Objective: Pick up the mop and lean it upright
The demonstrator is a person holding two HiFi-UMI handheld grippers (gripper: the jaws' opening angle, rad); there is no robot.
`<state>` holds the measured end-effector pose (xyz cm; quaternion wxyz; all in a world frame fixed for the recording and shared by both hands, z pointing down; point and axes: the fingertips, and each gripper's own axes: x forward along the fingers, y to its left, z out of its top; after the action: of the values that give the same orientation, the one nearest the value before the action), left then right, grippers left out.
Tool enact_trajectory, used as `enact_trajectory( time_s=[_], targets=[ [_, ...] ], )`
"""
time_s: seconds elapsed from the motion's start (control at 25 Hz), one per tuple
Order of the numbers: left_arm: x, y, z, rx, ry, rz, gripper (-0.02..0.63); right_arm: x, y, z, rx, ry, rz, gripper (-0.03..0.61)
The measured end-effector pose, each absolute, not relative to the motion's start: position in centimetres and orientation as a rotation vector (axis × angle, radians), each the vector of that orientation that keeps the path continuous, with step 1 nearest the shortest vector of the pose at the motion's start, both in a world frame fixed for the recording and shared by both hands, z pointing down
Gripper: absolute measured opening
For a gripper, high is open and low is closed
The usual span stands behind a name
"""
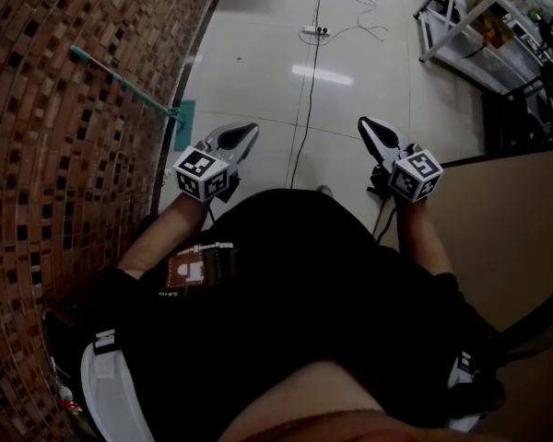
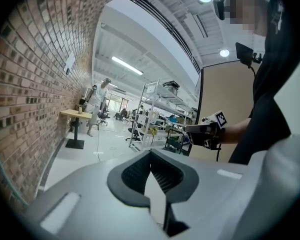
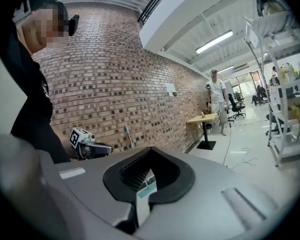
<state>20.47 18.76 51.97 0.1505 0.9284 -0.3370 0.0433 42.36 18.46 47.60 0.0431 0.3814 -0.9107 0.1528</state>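
Head view is showing the mop leaning on the brick wall at far left, its teal head on the floor. The left claw and right claw are hanging pressed together and empty. Any regrasp is probably calling for spreading first, then pinching the handle midway.

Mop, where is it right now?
In the head view the mop is at the upper left, its teal handle leaning on the brick wall and its head on the floor, just ahead of the left gripper.
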Motion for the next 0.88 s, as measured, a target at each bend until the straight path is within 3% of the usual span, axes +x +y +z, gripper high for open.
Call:
enact_trajectory(
  time_s=[0.52, 0.88],
  targets=[
    [31.6, 9.0, 49.6, 2.579, -1.188, 0.041, 0.0, 52.1, 5.8, 47.1, 0.883, -2.837, 0.391, 0.014],
    [28.7, 5.7, 51.1, 2.472, -1.327, 0.039, 0.0, 47.5, -0.8, 48.1, 0.658, -2.863, 0.398, 0.014]
  ],
)
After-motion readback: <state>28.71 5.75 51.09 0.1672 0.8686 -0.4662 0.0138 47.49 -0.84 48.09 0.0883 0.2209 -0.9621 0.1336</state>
